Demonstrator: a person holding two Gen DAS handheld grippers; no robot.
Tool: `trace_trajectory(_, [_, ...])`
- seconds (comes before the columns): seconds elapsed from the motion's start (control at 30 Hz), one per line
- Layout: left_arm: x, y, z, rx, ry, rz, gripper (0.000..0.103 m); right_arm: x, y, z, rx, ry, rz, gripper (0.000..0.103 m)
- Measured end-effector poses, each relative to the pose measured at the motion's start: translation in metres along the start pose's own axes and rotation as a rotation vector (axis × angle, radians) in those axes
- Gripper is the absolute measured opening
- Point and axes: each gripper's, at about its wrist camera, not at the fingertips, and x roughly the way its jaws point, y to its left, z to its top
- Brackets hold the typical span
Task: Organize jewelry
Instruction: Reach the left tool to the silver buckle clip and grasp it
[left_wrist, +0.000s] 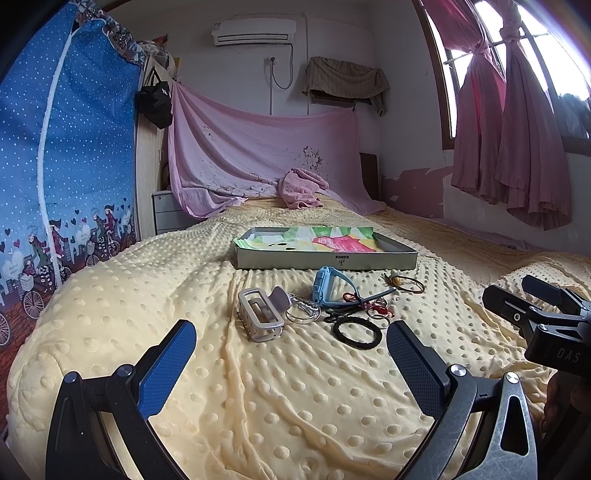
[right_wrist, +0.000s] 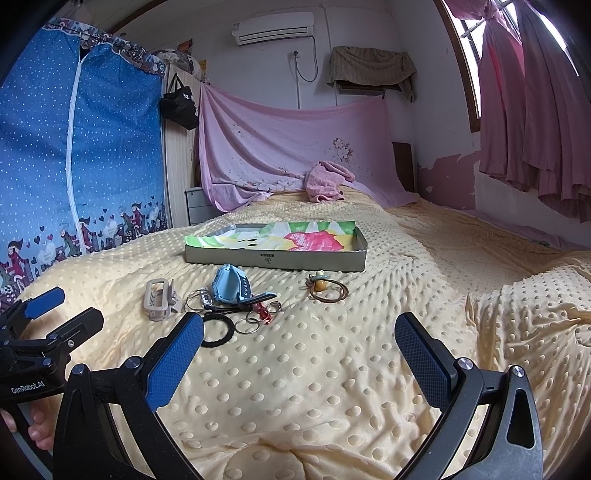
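On the cream dotted blanket (right_wrist: 314, 369) covering the bed, the jewelry lies in a loose cluster just in front of the shallow grey box (right_wrist: 275, 260) lined with coloured paper. From the left: a beige claw hair clip (right_wrist: 159, 300), then a set of silver bangles (right_wrist: 197, 297), the blue child's watch (right_wrist: 231, 288) with its strap trailing right, a black ring-shaped hair tie (right_wrist: 218, 331) nearer the camera, small silver rings (right_wrist: 245, 325) beside a red charm (right_wrist: 263, 311), and, set a little apart to the right, a brown hair elastic with an amber bead (right_wrist: 327, 288).

The left gripper (left_wrist: 291, 343) hovers low over the blanket with its blue-padded fingers (left_wrist: 168, 369) spread wide and empty, aimed at the hair clip and black tie. The right gripper (right_wrist: 299, 339) is likewise wide open and holds nothing, its gap facing bare blanket right of the cluster. Nothing is in the box yet.

The risks come from the crowding and the soft ground (the pieces overlap and touch). Closing on the watch strap or bangles may drag a neighbour along, and thin rings can sink between the blanket's bumps, so the fingers may pinch fabric instead. The two grippers sit close together, so a shared reach could make them collide.
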Motion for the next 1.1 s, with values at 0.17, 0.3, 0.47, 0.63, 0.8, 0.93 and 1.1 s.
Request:
trace_trajectory(0.17, [0.014,0.006,0.013,-0.002,0.012,0.002,0.103,0.007,-0.004,0.015,0.0,0.01,0.028,0.102])
trace_trajectory(0.3, [0.025,0.008,0.023,0.008,0.009,0.022,0.103,0.02,-0.006,0.025,0.004,0.033,0.037,0.102])
trace_trajectory(0.47, [0.046,0.017,0.036,0.03,0.007,0.056,0.103,0.043,-0.001,0.042,0.007,0.034,0.082,0.102])
trace_trajectory(0.63, [0.067,0.037,0.04,-0.012,0.013,0.07,0.103,0.071,0.021,0.048,-0.055,0.037,0.153,0.084])
trace_trajectory(0.8, [0.086,0.048,0.031,-0.041,0.059,0.038,0.099,0.1,0.035,0.028,-0.075,0.149,0.236,0.048])
trace_trajectory(0.93, [0.099,0.041,0.026,-0.023,0.102,-0.011,0.086,0.116,0.041,0.017,-0.085,0.222,0.296,0.025])
trace_trajectory(1.1, [0.115,0.025,0.015,0.049,0.181,-0.042,0.065,0.133,0.05,0.006,-0.102,0.31,0.37,0.015])
